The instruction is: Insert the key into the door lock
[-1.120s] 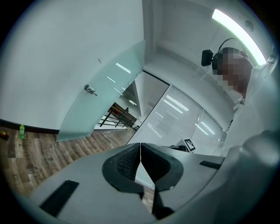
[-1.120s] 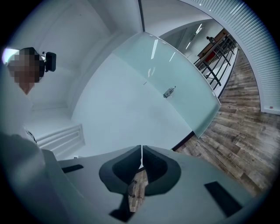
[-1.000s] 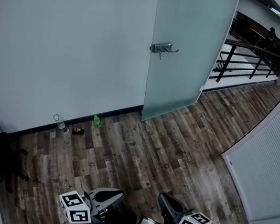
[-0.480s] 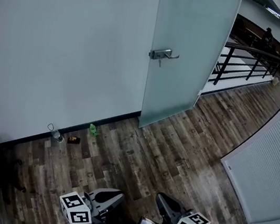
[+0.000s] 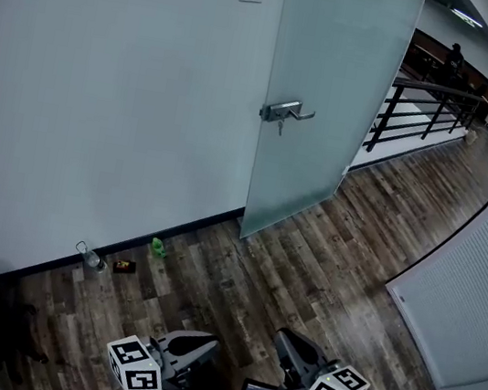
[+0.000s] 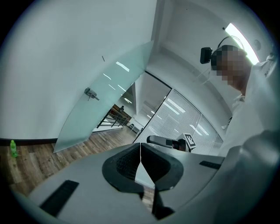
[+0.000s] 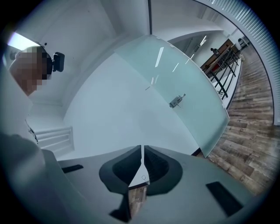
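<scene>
At twelve o'clock from where I stand, well apart from me, the door lock [image 5: 281, 114] sits under a metal lever on the near edge of the frosted glass door [image 5: 338, 76]. A small piece hangs just below the lever. It may be the key, but it is too small to tell.

My left claw [image 5: 198, 346] is pinched fully together with nothing between its jaws, and so is my right claw [image 5: 291, 343]. Both are held low in front of me, pointing roughly level toward the door. I can see no key in either one.

By my reckoning the task has hardly begun. I am some way short of the door and nothing has been put to the lock by me. What is left is closing in, lining up with the keyhole and the insertion itself.

At ten o'clock, against the skirting of the white wall [image 5: 107, 74], a clear bottle [image 5: 91, 258] stands on the wood floor [image 5: 324, 268]. I cannot make out what it holds. Just beside it lie a small dark item [image 5: 125, 266] and a green one [image 5: 157, 246]. A black railing [image 5: 426, 104] runs past the door at two o'clock.
</scene>
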A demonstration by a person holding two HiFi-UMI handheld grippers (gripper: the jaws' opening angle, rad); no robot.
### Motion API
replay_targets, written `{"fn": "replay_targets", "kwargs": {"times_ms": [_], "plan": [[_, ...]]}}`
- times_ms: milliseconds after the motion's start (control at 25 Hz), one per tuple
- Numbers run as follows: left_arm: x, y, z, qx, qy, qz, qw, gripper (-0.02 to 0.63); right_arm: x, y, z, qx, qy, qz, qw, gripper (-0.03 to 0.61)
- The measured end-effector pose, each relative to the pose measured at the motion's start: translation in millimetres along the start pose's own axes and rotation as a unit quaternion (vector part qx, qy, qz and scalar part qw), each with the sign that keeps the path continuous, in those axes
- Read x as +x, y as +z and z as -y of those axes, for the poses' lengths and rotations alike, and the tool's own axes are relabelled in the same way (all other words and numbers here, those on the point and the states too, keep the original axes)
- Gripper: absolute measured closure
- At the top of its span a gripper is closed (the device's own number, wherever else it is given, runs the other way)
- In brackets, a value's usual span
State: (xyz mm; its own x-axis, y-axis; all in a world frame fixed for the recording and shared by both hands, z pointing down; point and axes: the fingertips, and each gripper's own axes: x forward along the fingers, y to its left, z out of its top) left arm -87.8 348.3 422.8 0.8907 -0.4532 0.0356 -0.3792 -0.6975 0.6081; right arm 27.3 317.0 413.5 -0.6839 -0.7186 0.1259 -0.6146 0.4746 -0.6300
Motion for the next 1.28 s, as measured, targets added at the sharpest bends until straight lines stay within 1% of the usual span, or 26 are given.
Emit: {"fn": "replay_targets", "kwargs": {"times_ms": [80,200,360,520,640,800,920,1080,1280], "plan": [[-4,9,-14,-0.002,-0.002,-0.002,1.0000,0.597,17,2,-1,-0.009,-0.001,-0.005,1.000,0.565],[-7,17,-32,-0.004,-0.007,-0.006,1.0000,0.597,37,4,-2,-0.036,-0.002,-0.011,0.999,0.565],[-3,25,-47,-0.004,-0.020,-0.014,0.9997,0.597,53,6,5,-0.070,-0.018,-0.022,0.997,0.565],[4,31,-57,-0.011,-0.023,-0.019,0.9995,0.597,63,12,16,-0.074,-0.031,-0.025,0.997,0.565],[15,35,-67,-0.014,-0.022,-0.024,0.9994,0.597,71,22,30,-0.073,-0.036,-0.024,0.996,0.565],[37,47,-87,-0.008,-0.012,-0.020,0.9997,0.597,87,39,59,-0.075,-0.037,-0.030,0.996,0.565],[58,64,-103,-0.003,0.000,-0.011,0.9999,0.597,108,52,84,-0.071,-0.034,-0.048,0.996,0.565],[95,89,-124,-0.003,0.011,-0.005,0.9999,0.597,137,86,111,-0.083,-0.022,-0.063,0.994,0.565],[143,118,-144,0.000,0.024,0.008,0.9997,0.597,160,123,145,-0.103,-0.016,-0.087,0.991,0.565]]}}
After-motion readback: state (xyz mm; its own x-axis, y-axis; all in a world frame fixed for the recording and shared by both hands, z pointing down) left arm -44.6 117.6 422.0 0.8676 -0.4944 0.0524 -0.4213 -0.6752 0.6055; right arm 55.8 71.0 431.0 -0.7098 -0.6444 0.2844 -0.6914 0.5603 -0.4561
